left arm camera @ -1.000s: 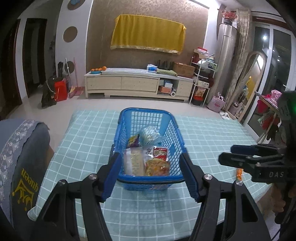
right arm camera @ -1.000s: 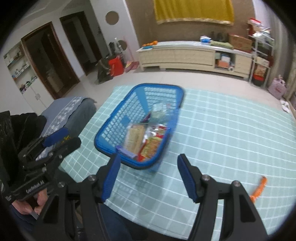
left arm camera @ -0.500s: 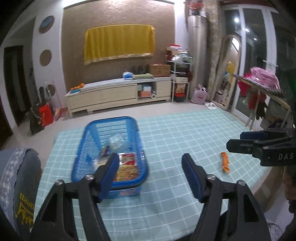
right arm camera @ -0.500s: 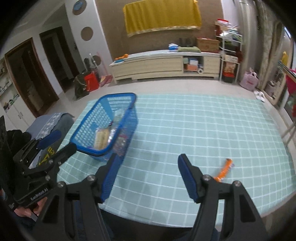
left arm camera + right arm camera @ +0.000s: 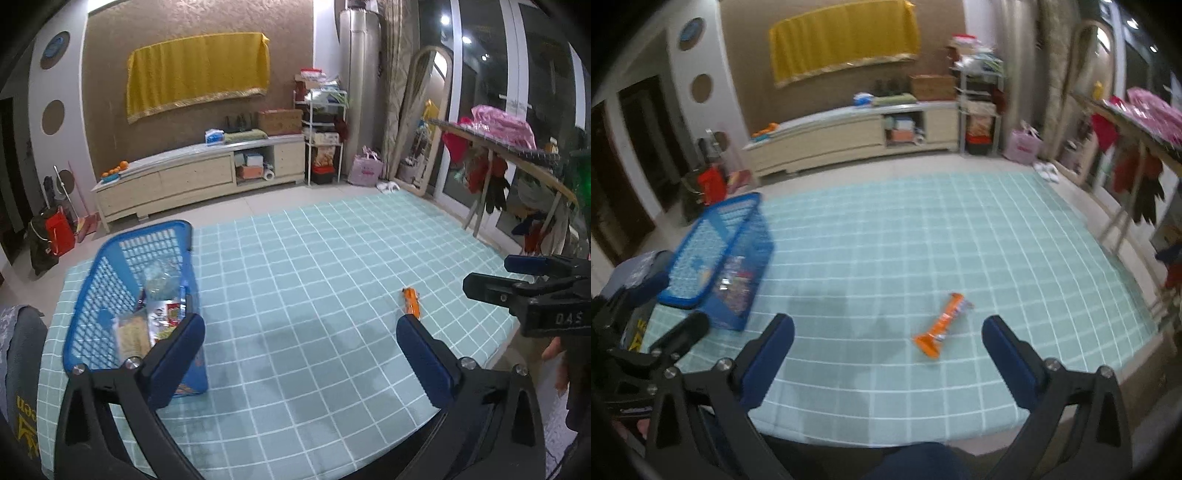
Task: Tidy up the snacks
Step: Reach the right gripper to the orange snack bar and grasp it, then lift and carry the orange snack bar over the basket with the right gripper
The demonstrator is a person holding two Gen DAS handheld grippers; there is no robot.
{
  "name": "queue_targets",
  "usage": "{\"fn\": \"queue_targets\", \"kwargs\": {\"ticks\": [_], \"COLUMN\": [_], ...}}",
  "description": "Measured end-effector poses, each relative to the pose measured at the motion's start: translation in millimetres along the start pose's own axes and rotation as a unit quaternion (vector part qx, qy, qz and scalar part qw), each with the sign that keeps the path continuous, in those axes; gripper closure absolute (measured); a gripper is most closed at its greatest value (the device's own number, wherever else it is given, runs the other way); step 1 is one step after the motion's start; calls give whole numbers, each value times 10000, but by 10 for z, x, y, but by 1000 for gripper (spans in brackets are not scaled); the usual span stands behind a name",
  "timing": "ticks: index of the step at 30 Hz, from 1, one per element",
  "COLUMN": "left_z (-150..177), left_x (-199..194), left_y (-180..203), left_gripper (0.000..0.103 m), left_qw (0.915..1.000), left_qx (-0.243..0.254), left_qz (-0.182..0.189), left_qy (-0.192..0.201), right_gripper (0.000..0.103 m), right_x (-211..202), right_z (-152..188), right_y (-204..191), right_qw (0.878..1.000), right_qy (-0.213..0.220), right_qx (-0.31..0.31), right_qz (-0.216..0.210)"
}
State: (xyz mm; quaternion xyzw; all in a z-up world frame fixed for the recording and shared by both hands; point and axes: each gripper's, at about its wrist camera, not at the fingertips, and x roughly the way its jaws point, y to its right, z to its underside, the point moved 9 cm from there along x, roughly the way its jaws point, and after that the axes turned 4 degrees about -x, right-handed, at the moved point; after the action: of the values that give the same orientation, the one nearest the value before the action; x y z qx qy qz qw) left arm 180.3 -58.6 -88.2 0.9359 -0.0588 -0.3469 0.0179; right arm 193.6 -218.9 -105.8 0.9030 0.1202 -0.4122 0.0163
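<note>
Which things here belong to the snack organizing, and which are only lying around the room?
Belong to the job:
- blue basket with snack packets inside
- orange snack packet lying alone on the checked tablecloth
- right tool, open

Just lying about:
- yellow cloth
- low cabinet
- mirror

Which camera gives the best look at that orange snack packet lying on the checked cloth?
The right wrist view. The orange snack packet lies whole and unblocked between that tool's open fingers, though slightly blurred. In the left wrist view the packet is smaller, off to the right, and its near end is cut off by a fingertip.
</note>
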Motion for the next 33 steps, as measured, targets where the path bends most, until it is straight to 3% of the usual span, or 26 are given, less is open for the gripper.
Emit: {"fn": "queue_targets", "kwargs": {"ticks": [9,19,23,26,27,33], "left_z": [209,391,417,428,424,404], "left_x": [664,1376,1587,1701,1715,1782], "left_y": [105,142,147,170,175,197], "left_gripper": [0,0,0,0,0,0], "left_qw": [9968,9889,9869,9855,9854,9848], "left_qx": [-113,-340,-308,-267,-251,-224], "left_qz": [-87,-10,-53,-50,-53,-87], "left_qy": [-783,-1443,-1582,-1674,-1683,-1718], "right_gripper": [0,2,28,37,48,83], "right_x": [607,1147,1436,1599,1629,1595], "right_z": [386,500,488,514,522,541], "right_y": [420,615,710,762,762,701], "right_qw": [9957,9906,9851,9820,9811,9821], "right_qy": [-767,-1128,-1394,-1587,-1625,-1700], "right_qx": [509,772,991,1023,1041,808], "right_qz": [-38,-62,-174,-91,-116,-114]}}
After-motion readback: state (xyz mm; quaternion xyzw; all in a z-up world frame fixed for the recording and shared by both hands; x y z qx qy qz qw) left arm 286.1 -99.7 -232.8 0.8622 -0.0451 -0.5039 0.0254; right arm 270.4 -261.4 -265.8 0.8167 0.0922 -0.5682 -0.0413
